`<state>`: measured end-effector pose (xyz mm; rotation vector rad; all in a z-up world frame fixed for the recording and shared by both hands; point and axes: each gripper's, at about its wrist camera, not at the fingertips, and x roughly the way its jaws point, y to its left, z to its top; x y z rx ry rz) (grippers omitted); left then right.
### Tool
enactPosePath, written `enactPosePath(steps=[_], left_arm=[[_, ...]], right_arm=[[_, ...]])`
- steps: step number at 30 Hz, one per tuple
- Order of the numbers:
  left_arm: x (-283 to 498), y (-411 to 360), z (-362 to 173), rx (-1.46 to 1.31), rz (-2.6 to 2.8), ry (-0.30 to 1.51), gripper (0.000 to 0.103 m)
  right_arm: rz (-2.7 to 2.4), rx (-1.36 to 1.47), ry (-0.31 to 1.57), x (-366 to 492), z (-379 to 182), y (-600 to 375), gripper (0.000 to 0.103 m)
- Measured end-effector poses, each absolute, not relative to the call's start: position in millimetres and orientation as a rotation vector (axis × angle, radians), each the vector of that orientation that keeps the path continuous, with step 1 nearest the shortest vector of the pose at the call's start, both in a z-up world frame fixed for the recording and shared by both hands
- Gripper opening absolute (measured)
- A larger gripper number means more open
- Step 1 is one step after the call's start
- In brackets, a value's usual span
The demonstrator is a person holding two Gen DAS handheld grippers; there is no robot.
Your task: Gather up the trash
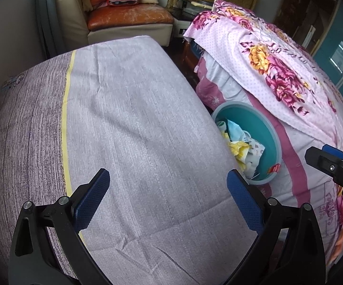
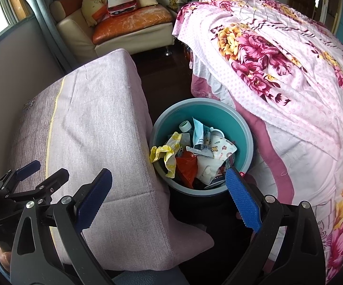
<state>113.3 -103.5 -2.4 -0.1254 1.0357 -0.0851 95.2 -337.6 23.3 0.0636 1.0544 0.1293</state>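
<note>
A teal bin with a grey rim (image 2: 243,128) stands on the floor between a cloth-covered table and a bed; it also shows in the left wrist view (image 1: 267,128). It holds trash: a yellow crumpled wrapper (image 2: 169,150) hanging over its left rim, a red wrapper (image 2: 186,168), a printed mask (image 2: 222,148), a small white bottle (image 2: 185,126). My left gripper (image 1: 167,187) is open and empty above the tablecloth. My right gripper (image 2: 169,186) is open and empty, just above the bin's near rim.
The lilac tablecloth (image 1: 128,123) with a yellow stripe covers the table on the left. A bed with a floral pink blanket (image 2: 278,66) fills the right. A sofa with cushions (image 2: 128,23) stands at the back. Dark floor lies between them.
</note>
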Motion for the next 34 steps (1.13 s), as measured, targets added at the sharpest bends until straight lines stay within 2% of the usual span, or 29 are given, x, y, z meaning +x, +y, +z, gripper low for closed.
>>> enactPosePath(steps=[34], left_arm=[[114.1,-104.4,-12.8,-0.088,-0.057,1.059,0.099]], right_arm=[[0.126,0.065,1.068,106.0,14.4,-340.0,0.092]])
